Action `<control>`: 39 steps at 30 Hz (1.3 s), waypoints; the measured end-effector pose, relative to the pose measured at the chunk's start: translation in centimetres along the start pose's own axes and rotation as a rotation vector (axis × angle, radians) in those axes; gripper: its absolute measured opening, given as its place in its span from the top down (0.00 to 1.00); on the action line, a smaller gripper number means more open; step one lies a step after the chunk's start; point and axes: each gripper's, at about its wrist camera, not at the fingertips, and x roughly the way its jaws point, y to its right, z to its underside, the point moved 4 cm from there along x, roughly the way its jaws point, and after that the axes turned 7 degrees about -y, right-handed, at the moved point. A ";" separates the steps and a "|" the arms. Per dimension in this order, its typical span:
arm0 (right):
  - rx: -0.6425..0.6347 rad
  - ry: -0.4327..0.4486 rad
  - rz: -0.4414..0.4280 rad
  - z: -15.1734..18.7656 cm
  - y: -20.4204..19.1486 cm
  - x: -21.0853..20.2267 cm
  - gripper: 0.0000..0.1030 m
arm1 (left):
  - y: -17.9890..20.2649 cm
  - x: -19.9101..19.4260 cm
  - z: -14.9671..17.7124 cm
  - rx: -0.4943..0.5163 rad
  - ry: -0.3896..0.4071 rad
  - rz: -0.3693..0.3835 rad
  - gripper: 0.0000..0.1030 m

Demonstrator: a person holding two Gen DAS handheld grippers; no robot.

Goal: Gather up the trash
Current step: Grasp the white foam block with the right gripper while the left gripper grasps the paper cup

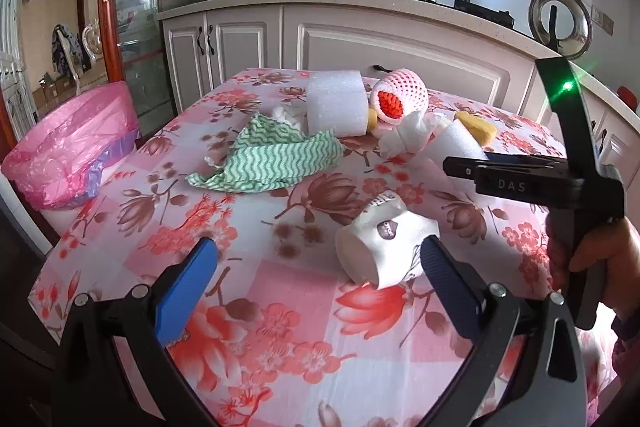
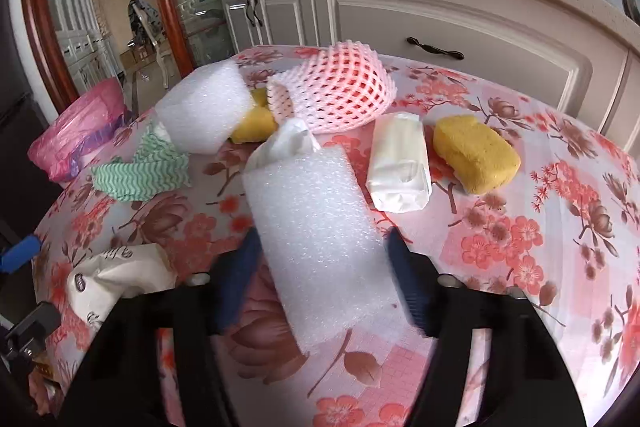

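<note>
Trash lies scattered over our floral pink tablecloth (image 2: 520, 247): our right gripper (image 2: 320, 259) has its blue pads pressed on both sides of a white foam sheet roll (image 2: 316, 227), while our left gripper (image 1: 320, 259) stands wide, a crumpled white paper cup (image 1: 384, 247) just inside its right finger. That soft foam could buckle and slip out when we lift. We read "DAS" on the right tool's black body (image 1: 512, 185); the cup's print is illegible.

left gripper (image 1: 318, 259) open | paper cup (image 1: 384, 247) on its side between fingers | floral tablecloth (image 1: 280, 307)
</note>
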 end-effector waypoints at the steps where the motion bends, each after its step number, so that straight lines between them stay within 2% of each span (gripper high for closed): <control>1: 0.002 0.020 -0.001 0.1 0.0 -0.7 0.42 | 0.1 0.1 -0.1 0.004 -0.001 -0.001 0.05; 13: 0.096 0.128 0.027 2.2 1.6 -6.0 0.43 | 2.8 2.9 -1.0 0.011 -0.066 0.051 0.05; 23: 0.173 0.162 -0.004 4.7 2.9 -8.9 0.43 | 5.0 5.8 -1.5 0.082 -0.123 0.017 0.06; 27: 0.174 0.161 -0.015 5.2 2.7 -9.0 0.43 | 5.4 6.3 -1.1 0.110 -0.139 0.018 0.32; 34: 0.165 0.152 -0.023 5.9 2.2 -8.9 0.43 | 5.9 4.1 -0.5 0.150 -0.056 0.026 0.34; 39: 0.151 0.146 -0.028 6.5 1.5 -9.1 0.43 | 5.3 2.9 -0.3 0.120 -0.033 0.013 0.34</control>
